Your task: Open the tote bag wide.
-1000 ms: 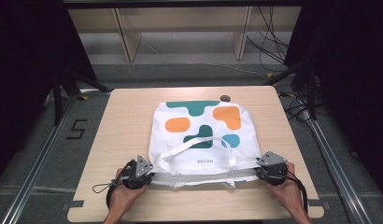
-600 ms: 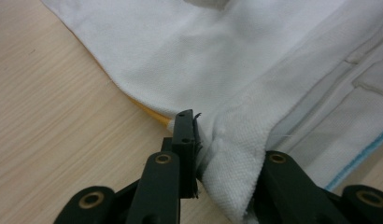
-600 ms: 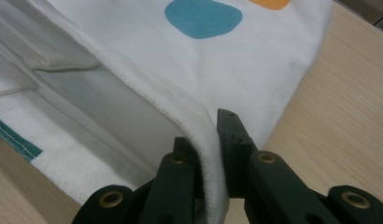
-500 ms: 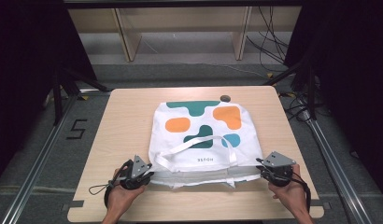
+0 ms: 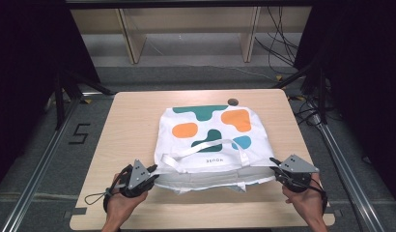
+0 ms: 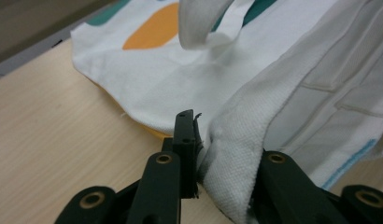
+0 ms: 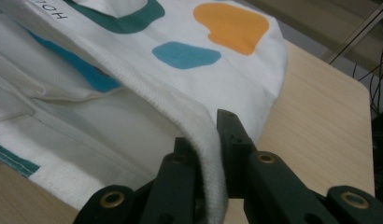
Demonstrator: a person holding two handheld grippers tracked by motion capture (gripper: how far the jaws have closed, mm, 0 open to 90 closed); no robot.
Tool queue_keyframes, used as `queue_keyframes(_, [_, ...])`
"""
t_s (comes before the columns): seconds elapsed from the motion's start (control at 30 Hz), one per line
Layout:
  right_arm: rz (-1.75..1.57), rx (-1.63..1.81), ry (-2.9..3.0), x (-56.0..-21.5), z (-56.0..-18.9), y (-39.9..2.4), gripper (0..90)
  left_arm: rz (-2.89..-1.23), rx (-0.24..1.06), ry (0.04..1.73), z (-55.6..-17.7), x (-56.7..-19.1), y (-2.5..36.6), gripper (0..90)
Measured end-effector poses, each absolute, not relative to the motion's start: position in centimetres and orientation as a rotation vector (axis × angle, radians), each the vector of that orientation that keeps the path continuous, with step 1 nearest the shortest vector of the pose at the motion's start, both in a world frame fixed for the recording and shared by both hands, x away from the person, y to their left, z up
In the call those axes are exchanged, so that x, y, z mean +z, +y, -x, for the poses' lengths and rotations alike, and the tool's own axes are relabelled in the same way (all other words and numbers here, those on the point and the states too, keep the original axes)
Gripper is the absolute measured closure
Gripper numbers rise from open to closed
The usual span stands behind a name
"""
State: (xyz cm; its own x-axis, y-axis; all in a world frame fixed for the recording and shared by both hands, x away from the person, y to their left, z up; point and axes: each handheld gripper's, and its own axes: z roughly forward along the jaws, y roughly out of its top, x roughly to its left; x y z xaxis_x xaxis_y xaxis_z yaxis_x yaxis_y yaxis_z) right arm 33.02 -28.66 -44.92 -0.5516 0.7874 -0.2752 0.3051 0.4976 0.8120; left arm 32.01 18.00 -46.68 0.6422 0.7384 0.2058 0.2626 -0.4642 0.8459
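White canvas hem is pinched in both sets of fingers: my left gripper (image 6: pixel 189 154) and right gripper (image 7: pixel 213 154) each clamp a near corner of the tote bag (image 5: pixel 210 140) lying flat on the counter (image 5: pixel 128 116). I'd pull evenly, keeping the mouth taut. Its contents are hidden.

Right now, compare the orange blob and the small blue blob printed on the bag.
The orange blob is larger and sits left of centre on the tote bag; the blue blob is smaller and lies toward the right edge, nearer the right gripper. Both are flat, rounded prints on white cloth.
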Motion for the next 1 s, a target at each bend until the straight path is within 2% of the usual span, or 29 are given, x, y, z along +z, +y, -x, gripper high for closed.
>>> queue_keyframes(0.27, [-0.830,1.022,2.042,-41.5,-32.9,-28.5,85.5,-1.942,0.780,0.732,-32.5,-43.3,18.6,77.2])
queue_keyframes(0.57, [-0.730,1.039,1.964,-36.1,-34.0,-28.2,87.8,-1.829,0.951,0.656,-33.0,-38.1,18.3,83.7])
queue_keyframes(0.6, [-0.709,1.040,1.949,-34.7,-33.8,-28.1,87.9,-1.792,0.996,0.630,-32.8,-36.8,18.3,84.4])
queue_keyframes(0.7, [-0.690,1.042,1.930,-33.4,-33.6,-28.1,88.0,-1.767,1.023,0.600,-32.4,-35.6,18.4,84.7])
queue_keyframes(0.87, [-0.659,1.102,1.889,-29.7,-32.4,-28.7,88.1,-1.687,1.110,0.497,-30.4,-31.2,18.3,85.4])
queue_keyframes(1.0, [-0.638,1.124,1.885,-27.5,-31.6,-28.9,88.1,-1.651,1.111,0.471,-29.8,-29.2,18.5,85.5])
